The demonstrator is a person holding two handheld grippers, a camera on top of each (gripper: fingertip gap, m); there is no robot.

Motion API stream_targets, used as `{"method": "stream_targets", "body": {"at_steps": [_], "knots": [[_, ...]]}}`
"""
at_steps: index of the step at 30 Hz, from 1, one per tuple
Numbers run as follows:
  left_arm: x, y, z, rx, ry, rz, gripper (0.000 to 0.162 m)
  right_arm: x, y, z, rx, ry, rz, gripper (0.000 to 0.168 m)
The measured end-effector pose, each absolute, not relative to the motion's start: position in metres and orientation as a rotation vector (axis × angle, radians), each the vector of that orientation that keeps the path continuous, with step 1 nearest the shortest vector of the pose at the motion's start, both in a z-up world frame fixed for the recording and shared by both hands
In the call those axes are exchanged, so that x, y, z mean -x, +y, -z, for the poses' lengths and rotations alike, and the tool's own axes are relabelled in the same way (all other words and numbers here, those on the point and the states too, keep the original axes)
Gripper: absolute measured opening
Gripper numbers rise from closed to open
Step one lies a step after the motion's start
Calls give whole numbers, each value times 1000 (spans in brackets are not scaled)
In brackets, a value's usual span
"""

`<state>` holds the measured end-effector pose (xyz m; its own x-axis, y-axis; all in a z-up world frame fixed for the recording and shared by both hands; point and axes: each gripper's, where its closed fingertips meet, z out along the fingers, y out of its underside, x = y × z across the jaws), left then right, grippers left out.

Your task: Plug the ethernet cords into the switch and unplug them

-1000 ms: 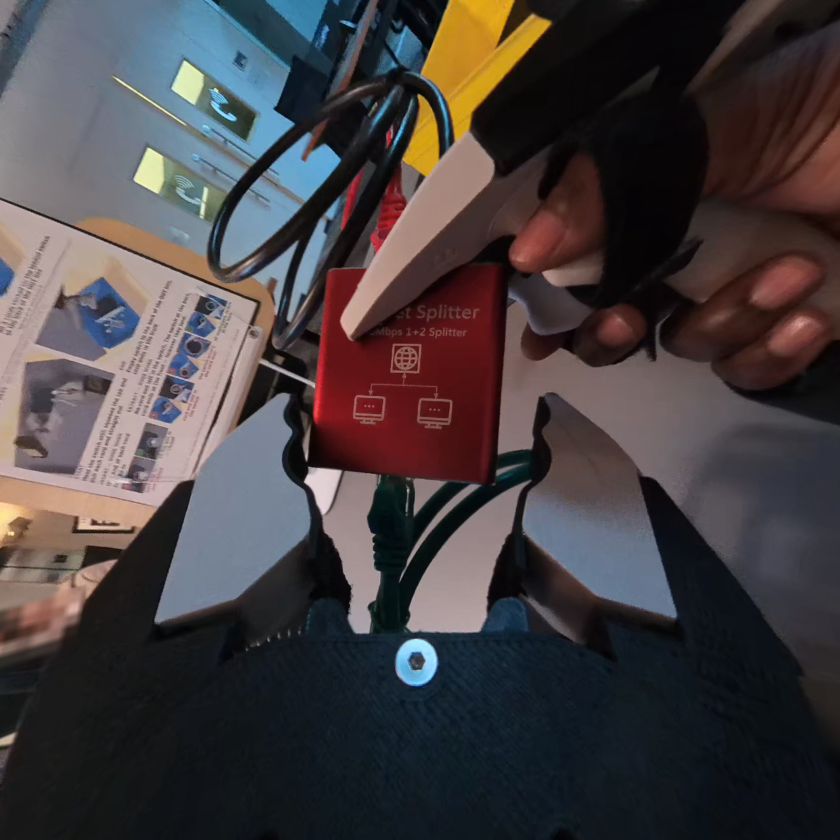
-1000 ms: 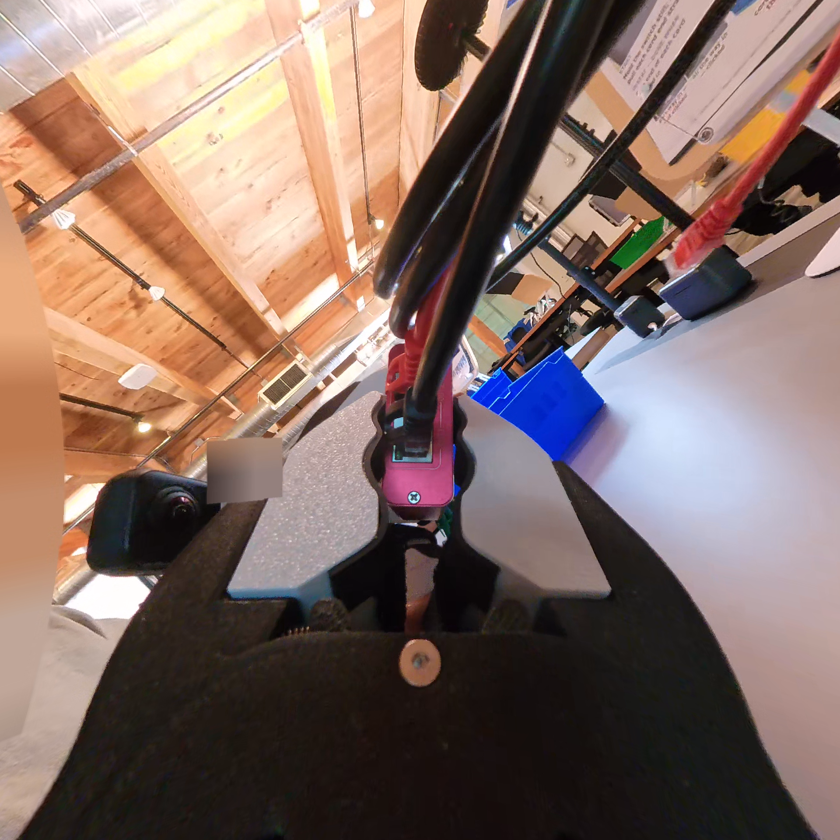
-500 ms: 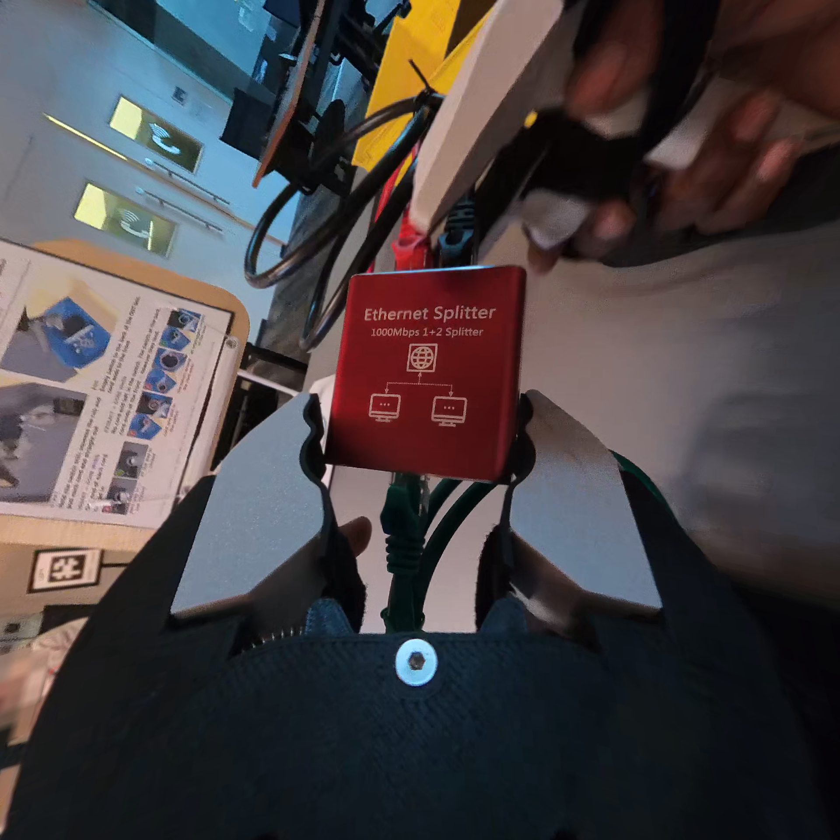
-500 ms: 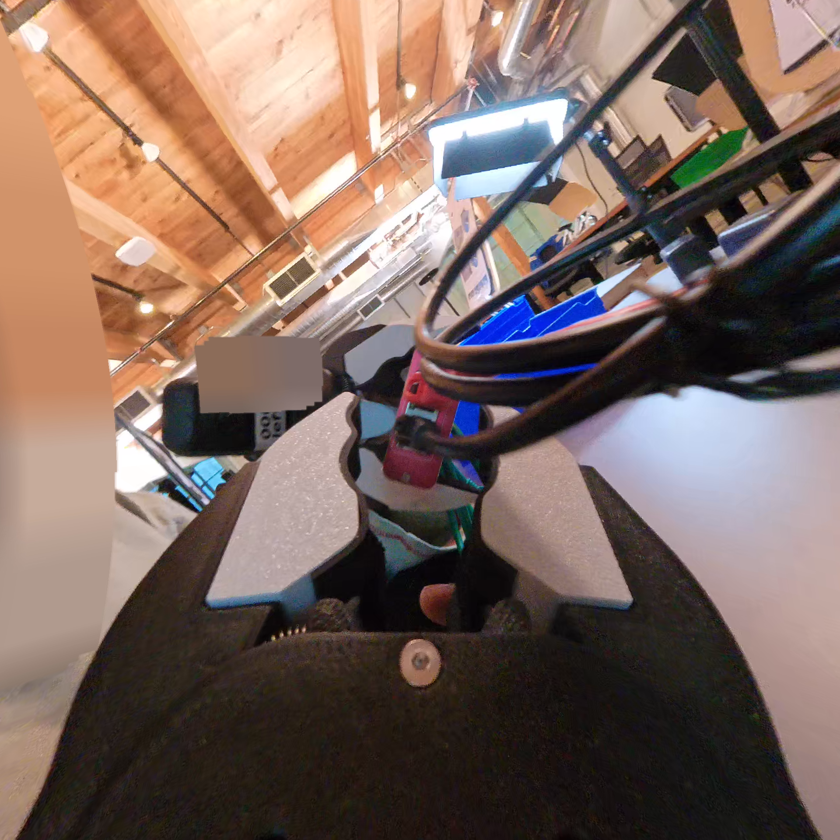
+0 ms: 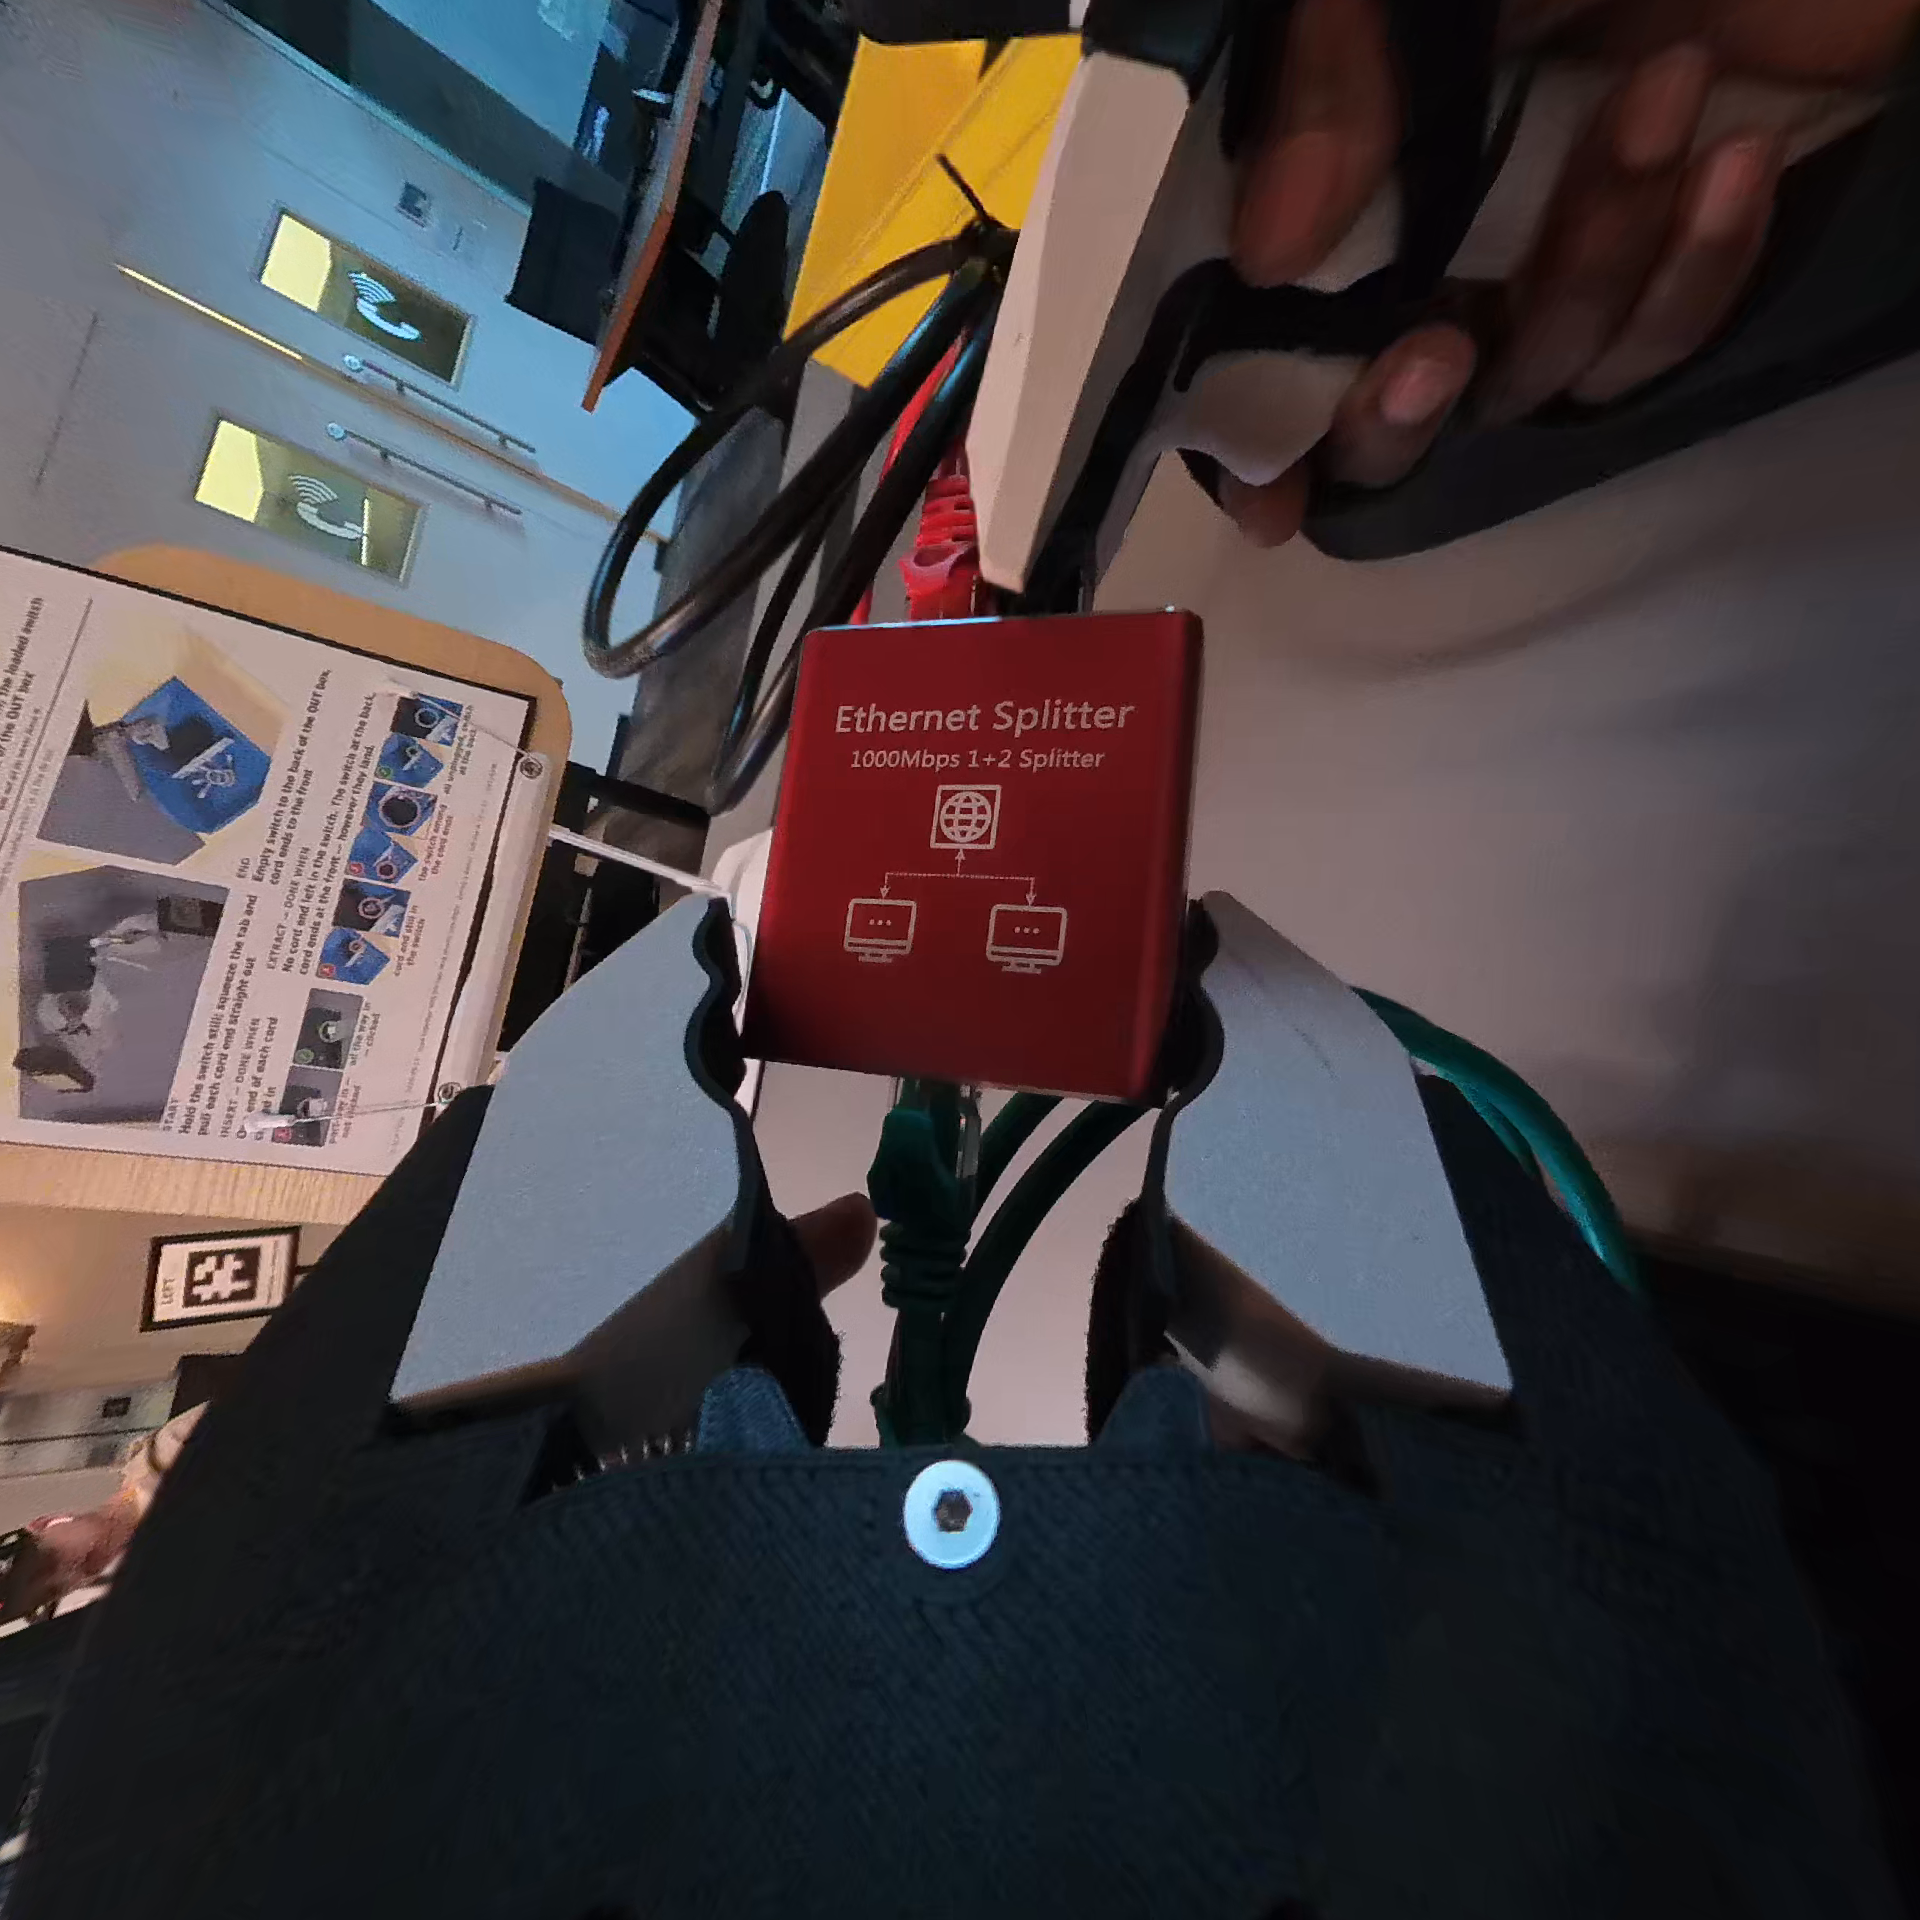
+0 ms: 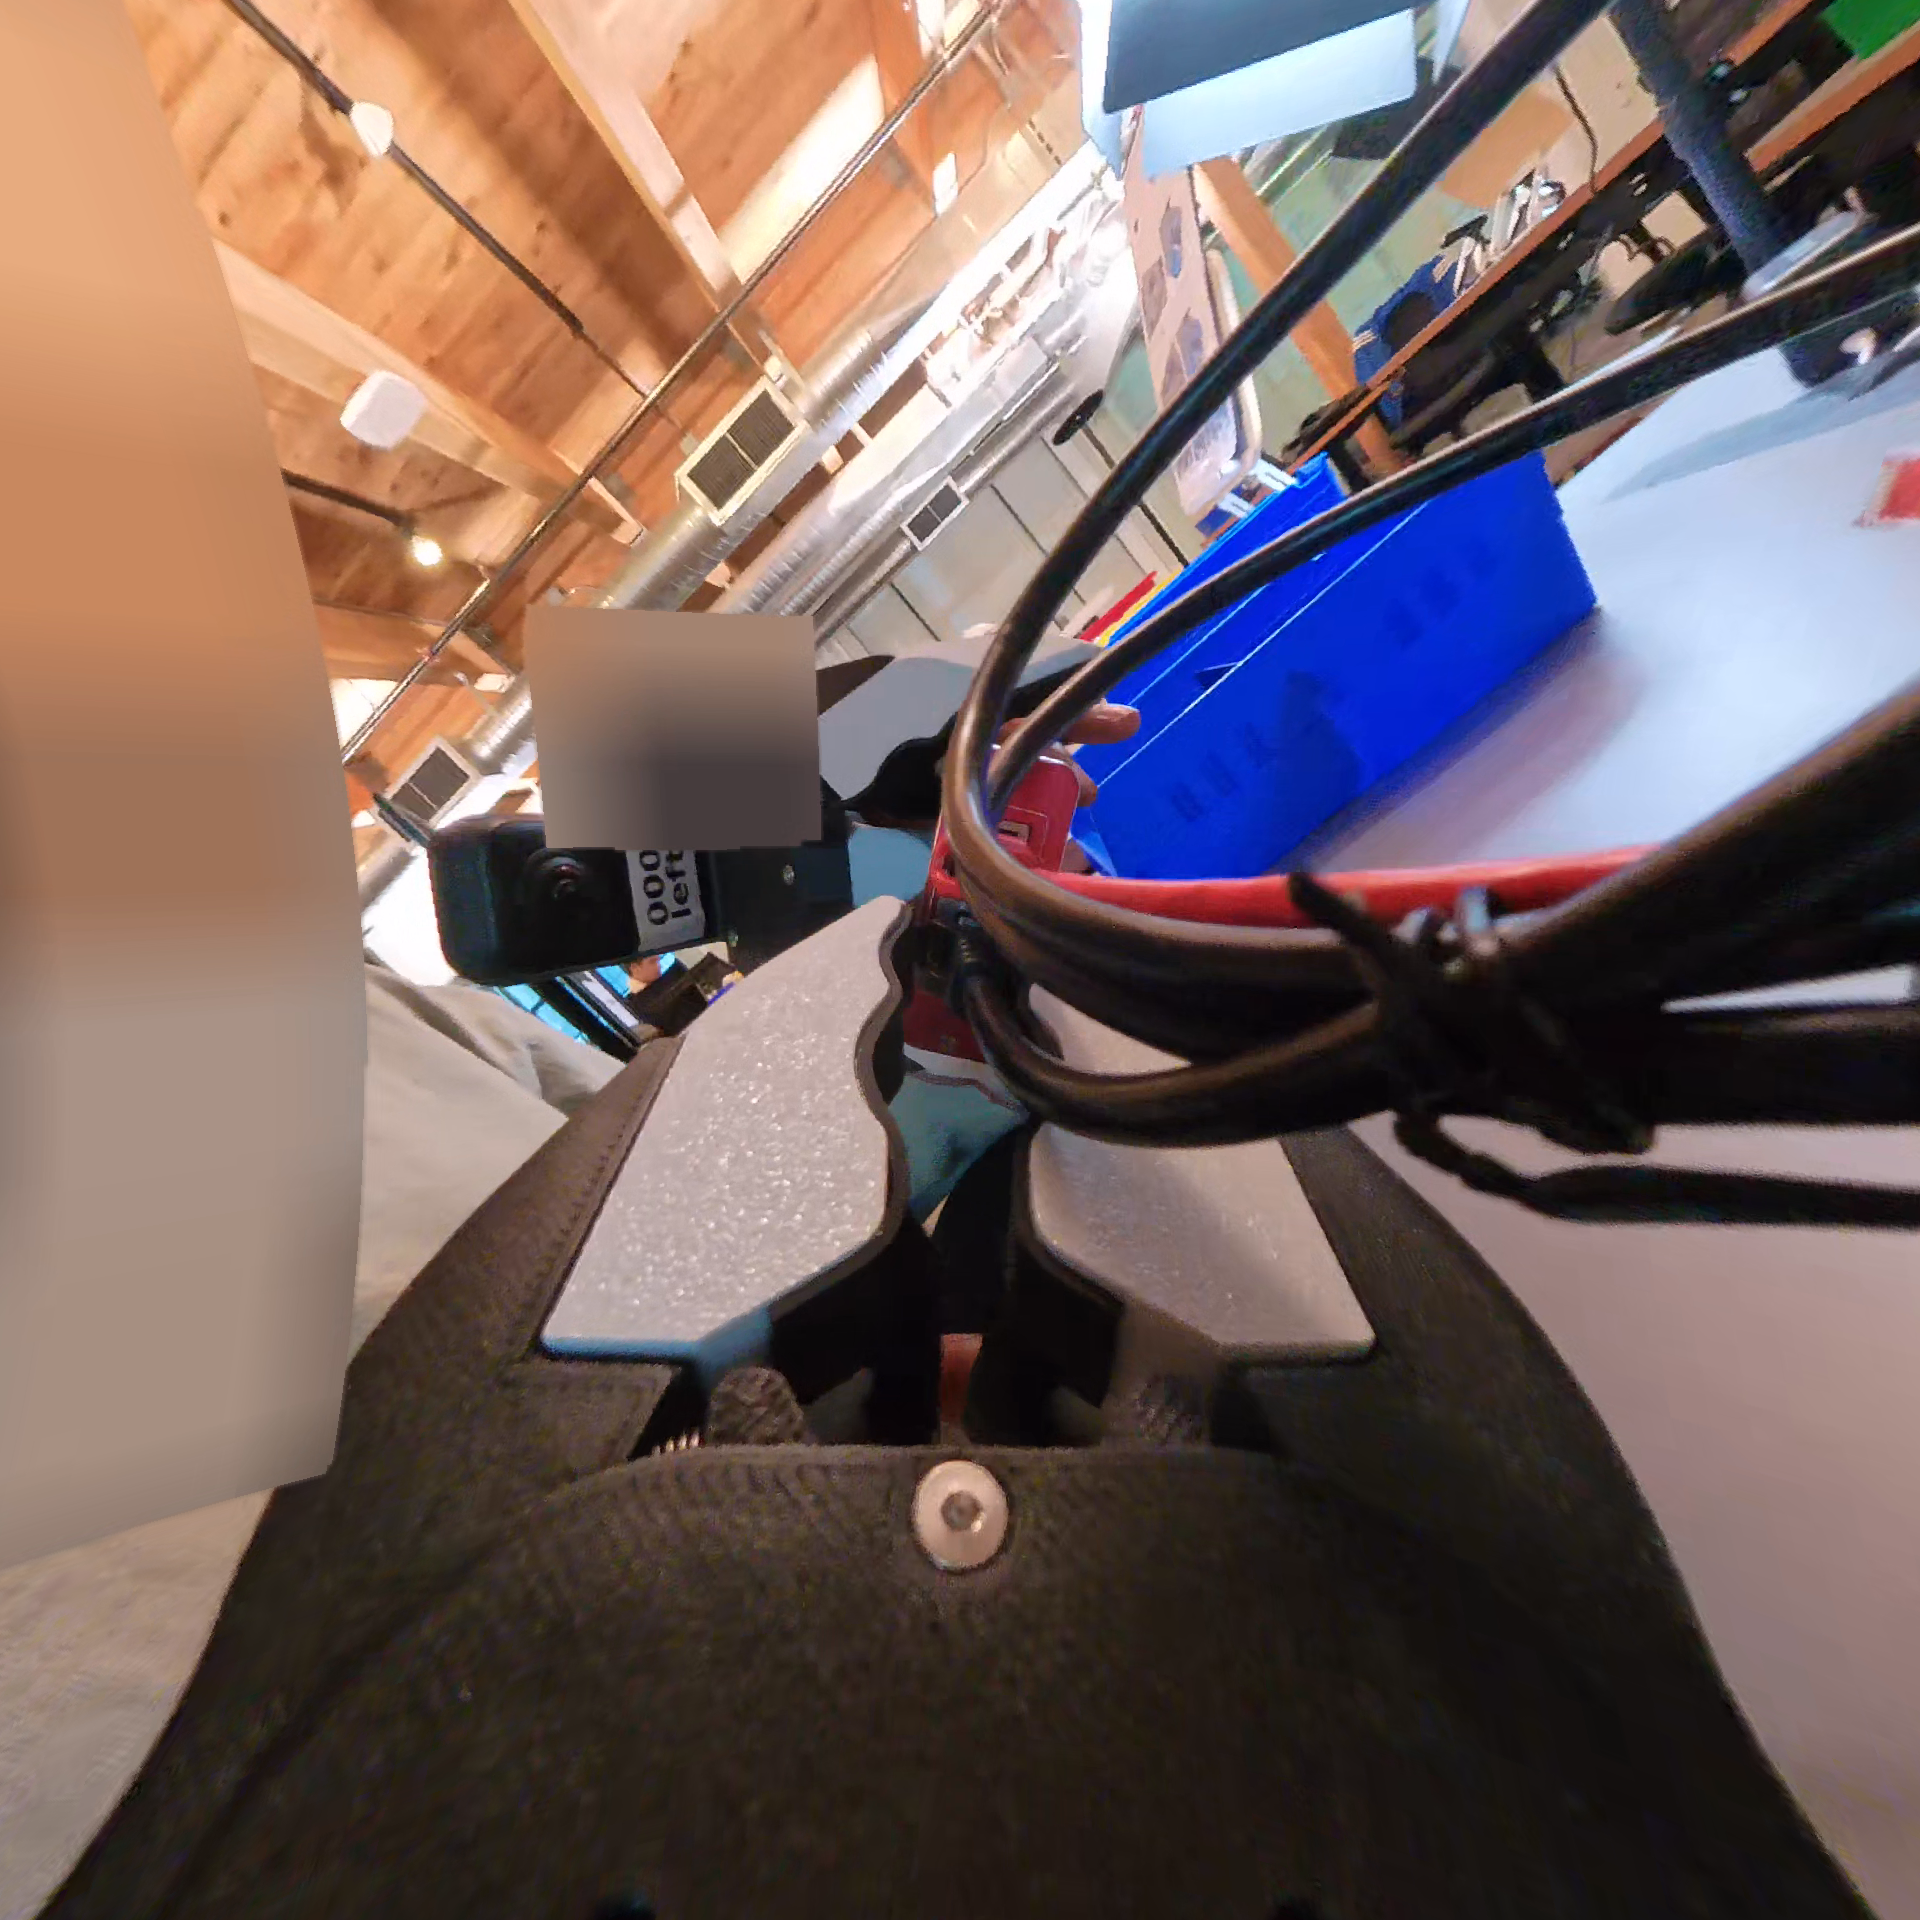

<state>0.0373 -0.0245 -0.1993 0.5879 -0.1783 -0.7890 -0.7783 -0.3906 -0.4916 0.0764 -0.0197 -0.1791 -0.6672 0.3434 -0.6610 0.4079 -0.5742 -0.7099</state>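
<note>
The left gripper point(image 5: 961, 997) is now clamping the red switch point(image 5: 977, 852) by its two side edges, where a second ago its fingers were standing wide apart on either side of the box. The right gripper point(image 6: 961, 1029), which was pinching the switch's end then, is now sitting off it at the port end, beside the red cord point(image 5: 940, 520) and black cord point(image 6: 1039, 935) plugs (whether it is gripping the black plug is hidden by the cables). The black cord loops are swinging from upright in the right wrist view to lying across its right finger. The blue bin point(image 6: 1351, 665) is filling more of that view.
</note>
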Motion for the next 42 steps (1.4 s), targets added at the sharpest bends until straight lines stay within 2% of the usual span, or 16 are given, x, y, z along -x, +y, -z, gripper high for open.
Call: {"method": "stream_targets", "body": {"at_steps": [10, 26, 30, 37, 39, 40, 42], "knots": [[-39, -26, 190, 1828, 797, -960, 81, -83, -24, 178, -1194, 1736, 2457, 17], [-47, -32, 168, 1621, 729, -1113, 80, -95, -33, 159, -1045, 2423, 2763, 14], [-49, -37, 159, 1534, 711, -1170, 81, -98, -38, 151, -1017, 2468, 2823, 15], [-54, -42, 151, 1476, 743, -1130, 80, -102, -44, 142, -937, 2190, 2859, 10], [-51, -43, 155, 1495, 766, -1147, 80, -100, -45, 146, -949, 2346, 2793, 19], [-51, -43, 155, 1489, 768, -1146, 81, -100, -45, 148, -943, 2457, 2755, 12], [-52, -44, 152, 1474, 766, -1142, 80, -101, -46, 145, -929, 2498, 2756, 12]]}}
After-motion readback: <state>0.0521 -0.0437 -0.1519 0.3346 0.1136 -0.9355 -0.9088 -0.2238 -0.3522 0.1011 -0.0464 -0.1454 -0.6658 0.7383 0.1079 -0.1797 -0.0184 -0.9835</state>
